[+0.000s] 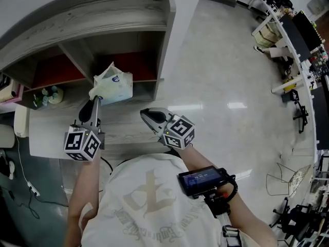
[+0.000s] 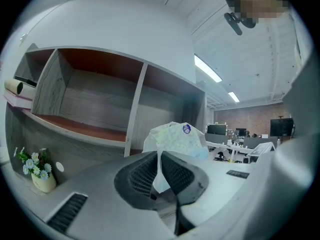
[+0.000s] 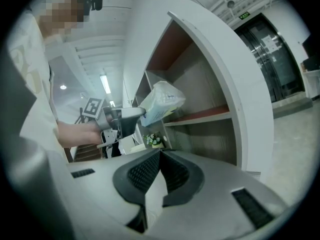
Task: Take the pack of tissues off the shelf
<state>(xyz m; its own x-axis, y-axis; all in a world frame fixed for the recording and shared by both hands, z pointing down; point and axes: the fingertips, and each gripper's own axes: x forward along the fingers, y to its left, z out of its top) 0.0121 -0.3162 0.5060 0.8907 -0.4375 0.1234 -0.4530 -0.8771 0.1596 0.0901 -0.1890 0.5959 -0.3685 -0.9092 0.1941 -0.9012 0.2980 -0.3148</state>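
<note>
The pack of tissues (image 1: 114, 85), pale green and white plastic with a blue sticker, hangs in the air in front of the shelf's (image 1: 103, 19) lower right compartment. My left gripper (image 1: 94, 98) is shut on the pack's wrapper at its lower left edge. In the left gripper view the thin wrapper runs down between the pads while the pack (image 2: 177, 136) stands above the left gripper (image 2: 160, 159). My right gripper (image 1: 145, 113) hovers to the right of the pack, shut with nothing in it. The right gripper view shows the right gripper (image 3: 160, 156) and, beyond it, the pack (image 3: 161, 102) held by the left gripper (image 3: 134, 113).
The grey wooden shelf has compartments with red-brown floors (image 2: 75, 126). A small pot of flowers (image 1: 53, 94) sits on the ledge left of the pack. A pale glossy floor (image 1: 231, 86) spreads to the right, with desks and gear (image 1: 293, 35) at the far right.
</note>
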